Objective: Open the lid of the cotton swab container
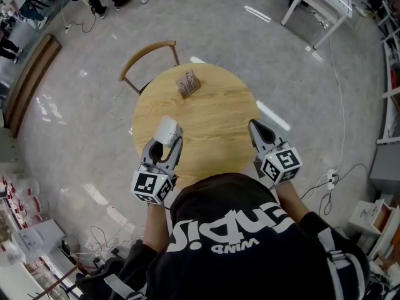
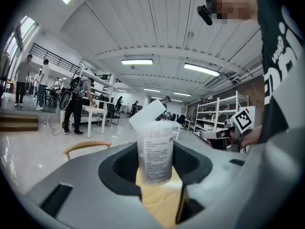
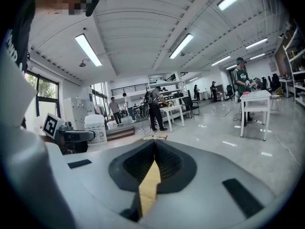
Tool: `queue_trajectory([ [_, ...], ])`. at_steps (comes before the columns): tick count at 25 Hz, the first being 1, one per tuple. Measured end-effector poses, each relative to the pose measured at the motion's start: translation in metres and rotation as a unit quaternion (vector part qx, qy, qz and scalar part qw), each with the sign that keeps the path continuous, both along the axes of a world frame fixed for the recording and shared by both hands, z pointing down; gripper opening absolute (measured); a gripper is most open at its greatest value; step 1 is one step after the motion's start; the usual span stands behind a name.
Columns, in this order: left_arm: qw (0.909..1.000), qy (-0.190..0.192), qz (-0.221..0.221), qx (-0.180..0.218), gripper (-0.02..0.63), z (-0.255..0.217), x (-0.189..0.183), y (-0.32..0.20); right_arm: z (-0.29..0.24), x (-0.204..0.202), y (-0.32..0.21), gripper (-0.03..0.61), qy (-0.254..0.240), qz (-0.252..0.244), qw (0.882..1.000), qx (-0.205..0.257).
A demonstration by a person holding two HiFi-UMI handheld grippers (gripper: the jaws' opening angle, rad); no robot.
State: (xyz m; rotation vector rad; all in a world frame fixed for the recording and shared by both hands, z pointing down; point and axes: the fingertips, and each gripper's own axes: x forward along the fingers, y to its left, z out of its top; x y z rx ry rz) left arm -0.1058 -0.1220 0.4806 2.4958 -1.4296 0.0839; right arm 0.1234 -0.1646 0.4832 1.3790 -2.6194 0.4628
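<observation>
A clear round cotton swab container (image 2: pixel 155 151) full of white swabs stands upright between my left gripper's (image 2: pixel 156 163) dark pads, which press on its sides. Its flat white lid (image 2: pixel 147 114) is tipped up and back to the left. In the head view the container (image 1: pixel 167 130) sits at the round table's left edge inside the left gripper (image 1: pixel 164 144). My right gripper (image 1: pixel 256 130) is shut with nothing in it, over the table's right edge; in its own view the jaws (image 3: pixel 153 149) meet in a thin line. The container (image 3: pixel 96 128) shows at that view's left.
The round wooden table (image 1: pixel 206 114) carries a small brown box (image 1: pixel 187 83) at its far side. A wooden chair (image 1: pixel 149 58) stands behind the table. White tables and people stand further off on the grey floor. Cables lie on the floor at right.
</observation>
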Motion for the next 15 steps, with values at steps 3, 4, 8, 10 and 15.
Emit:
queue_trajectory([
  [3, 1.0000, 0.001, -0.001, 0.000, 0.199, 0.0000, -0.0008, 0.0002, 0.0003, -0.0008, 0.0000, 0.003, 0.002, 0.000, 1.000, 0.000],
  [4, 1.0000, 0.001, -0.001, 0.000, 0.199, 0.0001, -0.0013, 0.0004, 0.0006, -0.0016, -0.0001, 0.003, 0.002, 0.000, 1.000, -0.001],
  [8, 1.0000, 0.001, -0.002, 0.001, 0.199, -0.0012, -0.0019, 0.0025, 0.0007, -0.0040, 0.0016, 0.003, 0.002, -0.003, 1.000, -0.003],
  [10, 1.0000, 0.000, -0.002, 0.001, 0.199, -0.0023, -0.0010, 0.0034, 0.0005, -0.0044, 0.0026, 0.003, 0.002, -0.005, 1.000, -0.003],
  [15, 1.0000, -0.002, -0.001, 0.000, 0.199, -0.0035, 0.0000, 0.0038, 0.0002, -0.0072, 0.0028, 0.003, 0.002, -0.010, 1.000, -0.004],
])
